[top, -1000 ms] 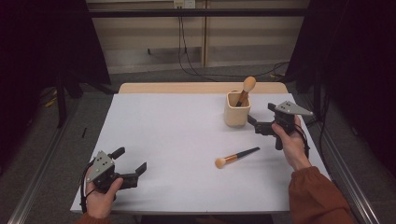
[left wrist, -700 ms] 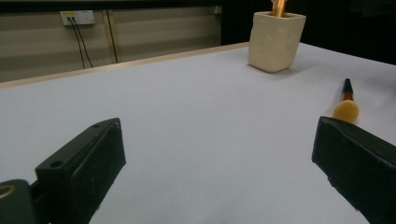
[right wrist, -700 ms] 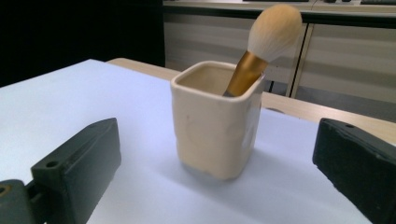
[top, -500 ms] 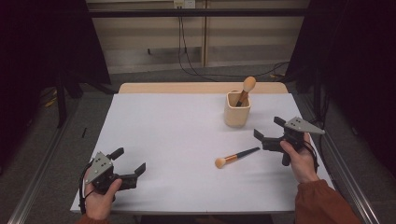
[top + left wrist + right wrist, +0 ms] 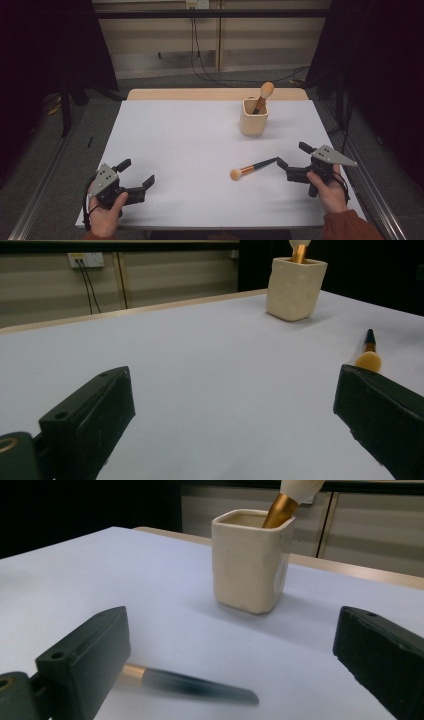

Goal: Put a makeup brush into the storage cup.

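- Since the earlier frames the right gripper [image 5: 289,156] has come down from beside the cup toward the near right part of the table, and now sits just past the handle tip of the loose makeup brush [image 5: 252,167]; the left gripper [image 5: 136,173] has stayed where it was.
- Count: two makeup brushes, one cup, two grippers.
- The loose brush lies flat on the white table [image 5: 190,145], right of centre and in front of the cup, its round peach-coloured head pointing toward the person, its gold ferrule next, and its dark tapered handle pointing away to the right.
- In the right gripper view this handle [image 5: 195,684] lies blurred between the two black jaws, which stand wide apart and touch nothing (nothing is held).
- The second brush [image 5: 264,95] stands tilted in the cream square cup [image 5: 253,120], head up, gold ferrule at the rim.
- The cup stands upright on the far right half of the table, well apart from the loose brush.
- The left gripper rests at the near left corner, jaws spread wide and empty.
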